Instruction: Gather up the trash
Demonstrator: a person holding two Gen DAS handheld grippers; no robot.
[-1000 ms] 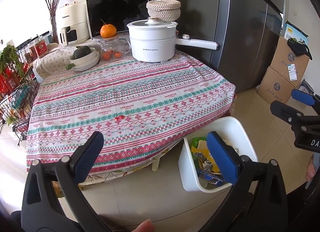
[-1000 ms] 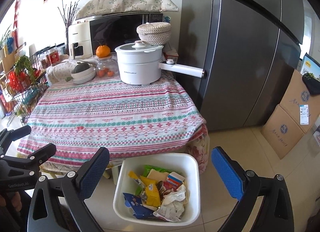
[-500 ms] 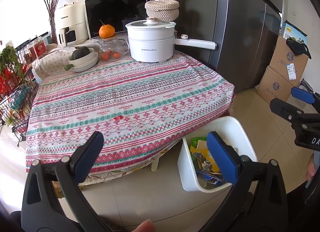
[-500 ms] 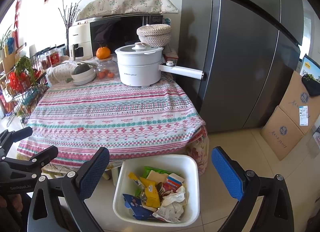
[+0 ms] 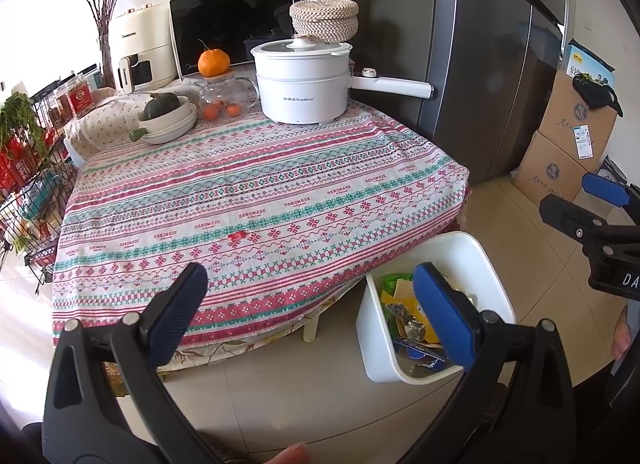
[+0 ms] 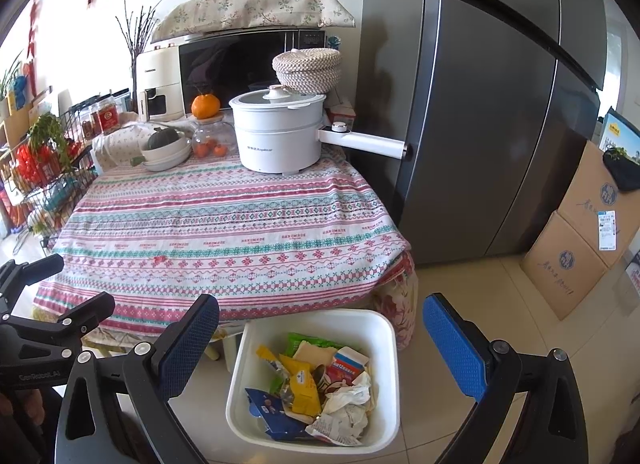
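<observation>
Both claws hang released and empty above the floor at the near edge of the worktop (image 6: 224, 224): the left claw (image 5: 312, 300) spreads its blue pads wide, and the right claw (image 6: 320, 336) does the same directly over the white trash bin (image 6: 384, 328). The bin stands on the tiled floor at the worktop's near right corner, at 5 o'clock in the left wrist view (image 5: 492, 264), and holds the collected trash (image 6: 316, 384): yellow and blue snack wrappers, a green packet, a red-and-white carton and crumpled white paper. The striped tablecloth (image 5: 256, 200) repeats the word "HANDMADE" in red, and one small red scrap (image 5: 236, 237) lies on it toward the near edge. At 12 o'clock on the worktop sits a white electric pot (image 6: 280, 136) with small grey lettering that looks like "Royalstar". Behind it at 11 o'clock is a cream appliance (image 6: 158, 84) marked "CHANGHONG". The left claw's body reads "GenRobot.AI" in the right wrist view.
</observation>
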